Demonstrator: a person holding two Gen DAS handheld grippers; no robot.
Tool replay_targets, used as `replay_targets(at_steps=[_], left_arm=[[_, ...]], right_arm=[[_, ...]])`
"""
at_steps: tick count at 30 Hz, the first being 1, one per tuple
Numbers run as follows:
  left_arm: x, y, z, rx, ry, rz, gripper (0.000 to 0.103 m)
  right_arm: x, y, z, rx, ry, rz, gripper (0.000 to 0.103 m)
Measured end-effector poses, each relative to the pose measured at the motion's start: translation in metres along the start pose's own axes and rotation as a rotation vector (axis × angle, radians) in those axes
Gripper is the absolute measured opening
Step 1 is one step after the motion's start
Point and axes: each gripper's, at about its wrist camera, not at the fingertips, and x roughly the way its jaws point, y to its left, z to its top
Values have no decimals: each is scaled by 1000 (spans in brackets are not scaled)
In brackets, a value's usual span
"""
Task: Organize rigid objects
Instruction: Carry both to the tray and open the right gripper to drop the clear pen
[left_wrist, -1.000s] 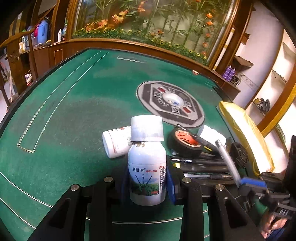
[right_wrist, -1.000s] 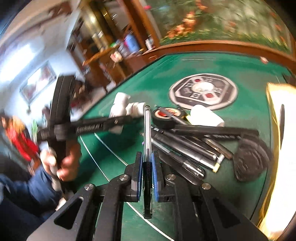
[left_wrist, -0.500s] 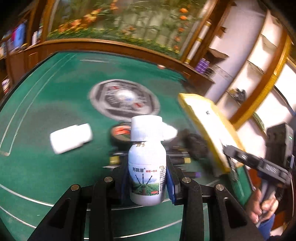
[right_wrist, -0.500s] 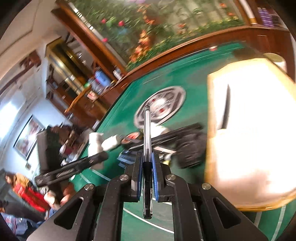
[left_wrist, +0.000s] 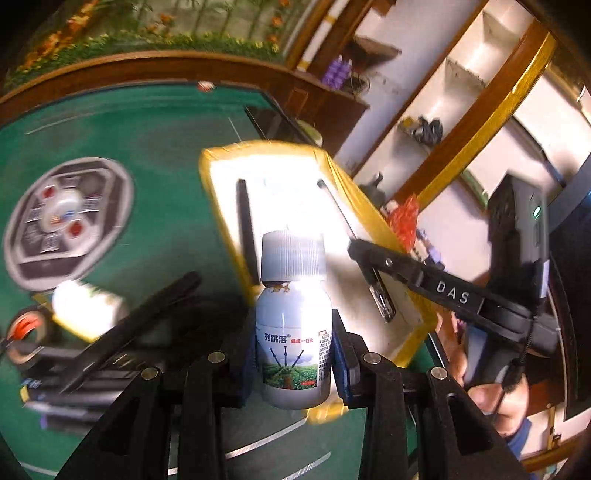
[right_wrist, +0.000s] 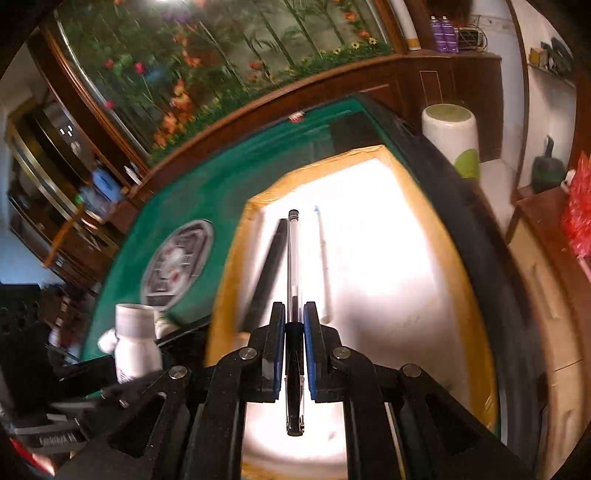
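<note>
You get heavy fisheye bending and dark corners in both views. The yellow-rimmed white tray (right_wrist: 369, 258) blows out to glare; the green felt table (left_wrist: 155, 147) and its clutter smear with motion blur.

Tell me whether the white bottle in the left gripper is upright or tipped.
Upright. The white bottle stands cap-up between the left gripper fingers, its ribbed cap on top and its label reading level.

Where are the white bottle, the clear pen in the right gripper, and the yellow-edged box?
white bottle (left_wrist: 293, 343): left wrist view, on its label.
clear pen (right_wrist: 294, 258): right wrist view, on its barrel.
yellow-edged box (right_wrist: 463, 295): right wrist view, on its right rim.
</note>
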Motion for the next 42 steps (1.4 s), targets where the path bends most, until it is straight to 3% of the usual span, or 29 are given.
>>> replay_targets(at_steps=[4,11,30,42], left_arm=[[34,-10,10,-3,63,24,36],[59,-14,21,-2,93,58,35],[65,-28,9,131,19,190,36],[75,-30,15,158,-1,210,36]], right_arm=[[23,-9,17,2,58,-49,9],[56,-17,29,-3,139,-90,9],[76,-18,29,-50,199,-141,9],[78,-16,28,-63,204,-153,9]])
